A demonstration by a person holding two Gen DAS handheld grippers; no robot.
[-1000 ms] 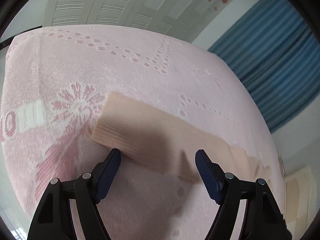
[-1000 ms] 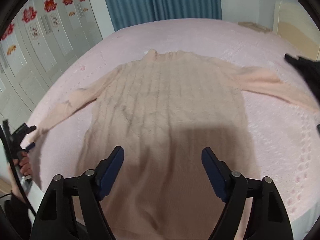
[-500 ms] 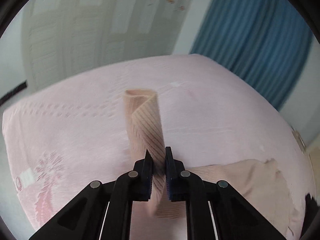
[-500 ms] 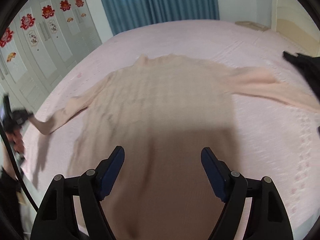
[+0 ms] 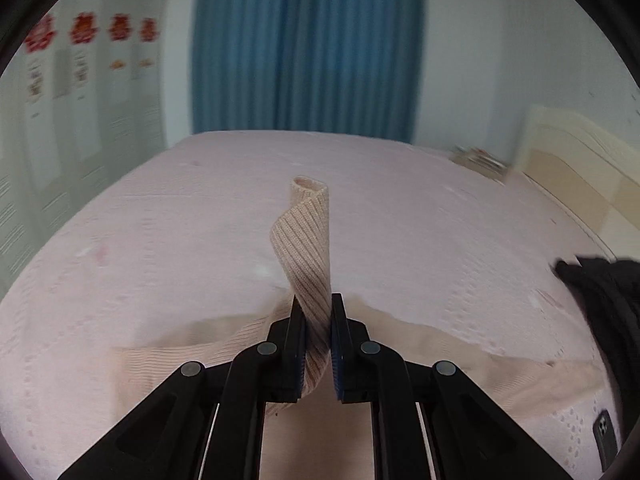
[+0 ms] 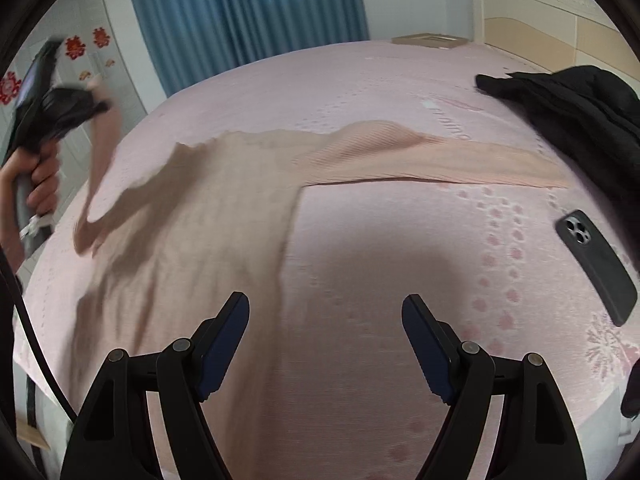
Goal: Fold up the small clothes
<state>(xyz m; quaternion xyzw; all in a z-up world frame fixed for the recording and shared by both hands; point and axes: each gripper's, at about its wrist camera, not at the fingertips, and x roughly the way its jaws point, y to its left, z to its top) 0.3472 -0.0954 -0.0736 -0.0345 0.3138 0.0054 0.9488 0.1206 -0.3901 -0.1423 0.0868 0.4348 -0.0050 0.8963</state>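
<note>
**Left clamps sleeve cuff, right hangs open over sweater hem**

My left gripper (image 5: 318, 334) is pinched on the peach sweater's sleeve (image 5: 308, 248); the ribbed cuff twists up ahead of the jaws, its tube mouth open at the top. Only the left wrist view shows that rib knit close. Below the jaws the rest of the sweater (image 5: 192, 344) lies flat on the pink bedspread (image 5: 420, 220), which has a punched dot pattern.

The right wrist view gives what the left one lacks: the whole sweater (image 6: 216, 208) spread ahead of and left of my right gripper (image 6: 326, 344), jaws wide, nothing between them. The other sleeve (image 6: 460, 160) runs flat to the far right. My left hand (image 6: 38, 184) and its gripper show at far left, lifted sleeve hanging from it, blurred.

Right of the jaws: a dark phone (image 6: 596, 264), smooth case, camera up. Beyond it a black garment (image 6: 568, 104), crumpled. Blue pleated curtain (image 6: 248, 12) behind the bed.
</note>
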